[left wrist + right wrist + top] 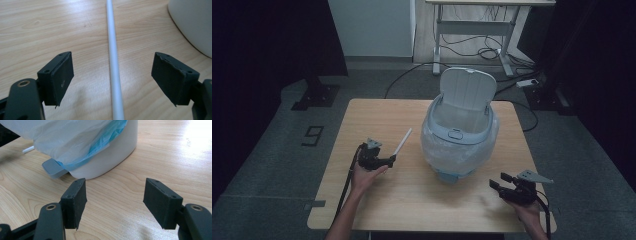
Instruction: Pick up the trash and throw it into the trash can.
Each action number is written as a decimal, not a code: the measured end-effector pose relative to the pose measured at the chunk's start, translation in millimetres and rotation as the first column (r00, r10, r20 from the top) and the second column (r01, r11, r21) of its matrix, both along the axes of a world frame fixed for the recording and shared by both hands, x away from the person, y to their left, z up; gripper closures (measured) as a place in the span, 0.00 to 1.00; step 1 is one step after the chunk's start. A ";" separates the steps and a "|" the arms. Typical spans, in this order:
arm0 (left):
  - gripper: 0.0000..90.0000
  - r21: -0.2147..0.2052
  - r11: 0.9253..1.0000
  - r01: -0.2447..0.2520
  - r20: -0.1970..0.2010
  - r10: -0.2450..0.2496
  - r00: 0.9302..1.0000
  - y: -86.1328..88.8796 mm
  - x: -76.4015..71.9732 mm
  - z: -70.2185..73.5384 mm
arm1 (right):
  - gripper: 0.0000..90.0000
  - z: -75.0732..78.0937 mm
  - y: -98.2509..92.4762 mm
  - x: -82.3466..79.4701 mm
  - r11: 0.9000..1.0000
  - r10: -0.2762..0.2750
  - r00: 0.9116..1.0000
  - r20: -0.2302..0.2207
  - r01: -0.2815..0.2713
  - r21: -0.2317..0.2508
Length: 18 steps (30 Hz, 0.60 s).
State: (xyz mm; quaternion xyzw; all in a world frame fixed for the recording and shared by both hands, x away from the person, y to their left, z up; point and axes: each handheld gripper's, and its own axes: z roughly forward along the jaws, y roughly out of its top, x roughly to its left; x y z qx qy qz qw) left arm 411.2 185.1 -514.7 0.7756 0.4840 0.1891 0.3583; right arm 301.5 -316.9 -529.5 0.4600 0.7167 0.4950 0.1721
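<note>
A thin white stick (402,141) lies on the wooden table (377,115), left of a white pedal bin (460,135) lined with a clear bag, its lid (468,89) standing up. My left gripper (391,160) is at the stick's near end. In the left gripper view the stick (113,57) runs between the open jaws of the left gripper (111,56), and neither pad touches it. My right gripper (498,180) rests open near the front right of the table. In its own view the right gripper (115,182) faces the bin's base (112,155) with nothing between its jaws.
The bin's grey pedal (52,168) sticks out at the base under the blue-tinted bag (70,135). The bin's wall (192,22) is close to the right of the stick. Beyond the table stand a desk frame (472,30) and floor cables.
</note>
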 end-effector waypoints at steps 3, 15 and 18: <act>0.20 0.016 1.000 -0.004 -0.019 0.004 1.000 -4.3 8.8 -6.3 | 0.38 -0.9 -0.1 0.4 1.000 0.001 1.000 -0.003 -0.001 -0.001; 0.37 0.055 0.998 -0.010 -0.064 0.013 0.998 -18.0 19.6 -28.3 | 0.38 -1.6 -1.3 0.8 1.000 -0.005 1.000 -0.010 0.005 0.014; 0.43 0.049 0.999 -0.021 -0.070 0.024 0.997 -17.3 20.9 -27.1 | 0.38 -2.5 -2.0 1.2 1.000 -0.008 1.000 -0.013 0.008 0.009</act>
